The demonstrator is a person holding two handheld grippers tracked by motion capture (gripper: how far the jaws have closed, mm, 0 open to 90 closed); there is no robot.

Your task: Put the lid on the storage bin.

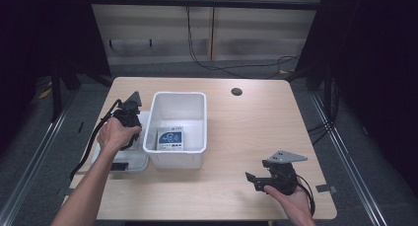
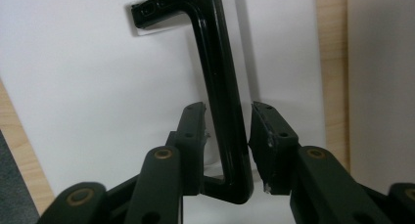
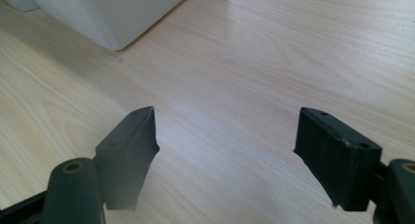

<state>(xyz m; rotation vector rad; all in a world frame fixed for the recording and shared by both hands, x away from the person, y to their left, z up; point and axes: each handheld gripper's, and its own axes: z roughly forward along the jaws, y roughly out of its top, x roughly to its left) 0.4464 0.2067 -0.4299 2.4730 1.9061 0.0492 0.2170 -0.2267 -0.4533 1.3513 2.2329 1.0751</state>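
A flat white lid [image 1: 133,161] lies on the table to the left of a white bin [image 1: 173,157]. On the lid [image 2: 88,87] sits a black bracket-shaped handle [image 2: 221,77]. My left gripper [image 1: 129,115] points down over the lid, held by a hand. In the left gripper view its jaws [image 2: 227,109] stand on either side of the handle, with a thin gap at each pad, so it is open. A blue and white card [image 1: 170,138] lies inside the bin. My right gripper [image 1: 252,180] rests low over bare wood at the front right, open and holding nothing [image 3: 227,116].
The wooden table [image 1: 246,132] has a round cable hole [image 1: 236,92] at the back. A corner of the bin [image 3: 112,13] lies ahead of the right gripper. Cables trail from both grippers. Dark floor and metal rails flank the table.
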